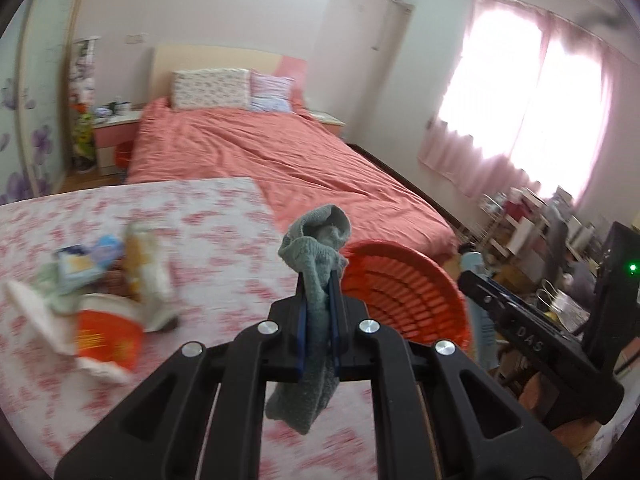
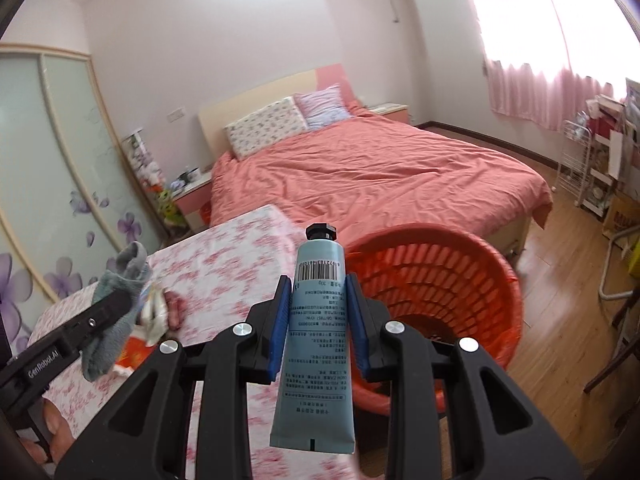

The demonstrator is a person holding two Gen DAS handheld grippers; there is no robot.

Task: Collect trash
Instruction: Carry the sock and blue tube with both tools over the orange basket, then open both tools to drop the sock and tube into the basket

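Left tool (image 1: pixel 318 300) pinches a sock (image 1: pixel 316 280), right tool (image 2: pixel 319 300) a tube (image 2: pixel 316 340), beside the orange basket (image 2: pixel 460 280).

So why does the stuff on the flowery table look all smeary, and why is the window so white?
Left wrist view: the heap of wrappers and the orange paper cup are smeared by motion blur, while the grey-green knitted sock in the left gripper stays sharp. Both views: daylight through the pink curtains washes out to white. Right wrist view: the fisheye lens bends the wardrobe frame.
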